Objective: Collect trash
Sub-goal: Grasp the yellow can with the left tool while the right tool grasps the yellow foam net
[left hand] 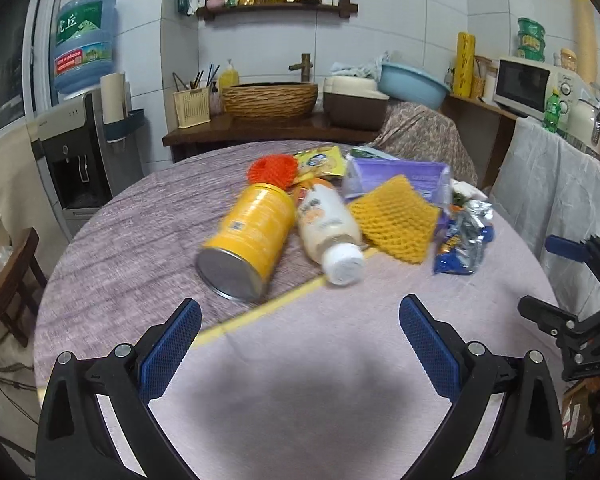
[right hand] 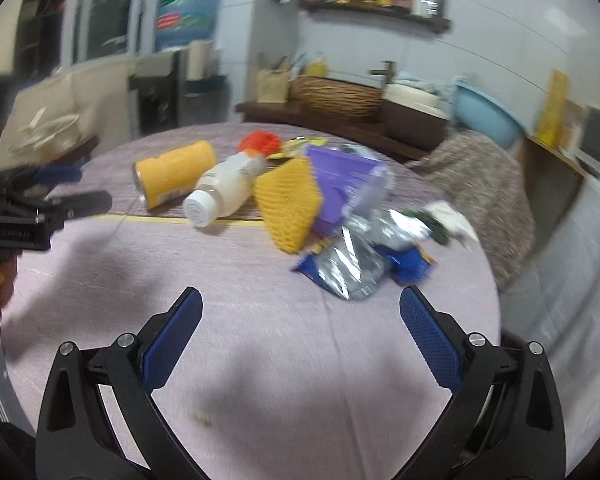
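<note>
Both tools wide, empty: left tool [left hand: 300, 316] near can [left hand: 246, 236] & bottle [left hand: 330, 228]; right tool [right hand: 300, 312] near wrapper [right hand: 352, 268] on counter [right hand: 260, 340].

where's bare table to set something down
Free: the near half of the table, from the yellow tape line to both open grippers, and the far-left cloth beside the can. Crowded: past the tape, where can, bottle, foam net and wrappers pile together.

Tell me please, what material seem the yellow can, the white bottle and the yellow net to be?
Yellow can: likely metal; its end is bare, shiny and grey. White bottle: probably plastic, smooth, with a ribbed white cap. Yellow net: apparently soft foam mesh, matte, with open diamond holes.
</note>
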The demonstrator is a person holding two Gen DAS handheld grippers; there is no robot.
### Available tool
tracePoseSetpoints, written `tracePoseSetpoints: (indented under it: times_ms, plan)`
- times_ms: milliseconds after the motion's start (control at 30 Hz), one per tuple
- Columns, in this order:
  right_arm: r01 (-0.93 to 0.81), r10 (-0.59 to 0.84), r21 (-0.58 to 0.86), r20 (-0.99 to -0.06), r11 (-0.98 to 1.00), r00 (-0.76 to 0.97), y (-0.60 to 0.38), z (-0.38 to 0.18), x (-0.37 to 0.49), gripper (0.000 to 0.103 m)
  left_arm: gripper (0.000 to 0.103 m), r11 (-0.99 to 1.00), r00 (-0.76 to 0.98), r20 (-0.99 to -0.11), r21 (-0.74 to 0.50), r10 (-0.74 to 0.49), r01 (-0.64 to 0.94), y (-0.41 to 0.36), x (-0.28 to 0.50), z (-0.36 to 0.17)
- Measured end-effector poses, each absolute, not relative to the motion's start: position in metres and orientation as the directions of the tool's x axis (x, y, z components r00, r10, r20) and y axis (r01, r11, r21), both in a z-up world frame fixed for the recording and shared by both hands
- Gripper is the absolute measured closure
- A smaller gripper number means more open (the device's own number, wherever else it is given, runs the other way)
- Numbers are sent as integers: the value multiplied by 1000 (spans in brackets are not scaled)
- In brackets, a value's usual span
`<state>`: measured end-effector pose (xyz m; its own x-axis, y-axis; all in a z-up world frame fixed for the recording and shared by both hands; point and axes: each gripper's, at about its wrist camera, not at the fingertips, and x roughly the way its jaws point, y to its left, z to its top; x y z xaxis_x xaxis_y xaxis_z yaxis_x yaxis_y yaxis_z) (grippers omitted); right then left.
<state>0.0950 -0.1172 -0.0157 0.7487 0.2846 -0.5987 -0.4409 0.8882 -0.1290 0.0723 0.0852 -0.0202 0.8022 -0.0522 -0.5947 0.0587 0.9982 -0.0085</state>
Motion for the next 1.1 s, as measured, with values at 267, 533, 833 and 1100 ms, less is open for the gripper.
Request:
tracePoseSetpoints:
  times_ms: [267,533,833,1100]
  plan:
    - [-492,267,-208,-632,846,727,-74,-17,188,8,5,989,720,-694,82,-33,124,111,149,-11]
    - [-515,247,-210,-689,831,681,-55,-30,236,33,13,960,554,-832,138,-22,244,102,212,-44]
    - [-549,294,-133,-728,825,619,-52,-46,242,88,37,957,483,-875,126,-16,260,112,227,-57]
    - [-580,422,-2,-683,815,596,-66,-29,209,92,37,979,604,-795,78,-53,189,129,188,-39]
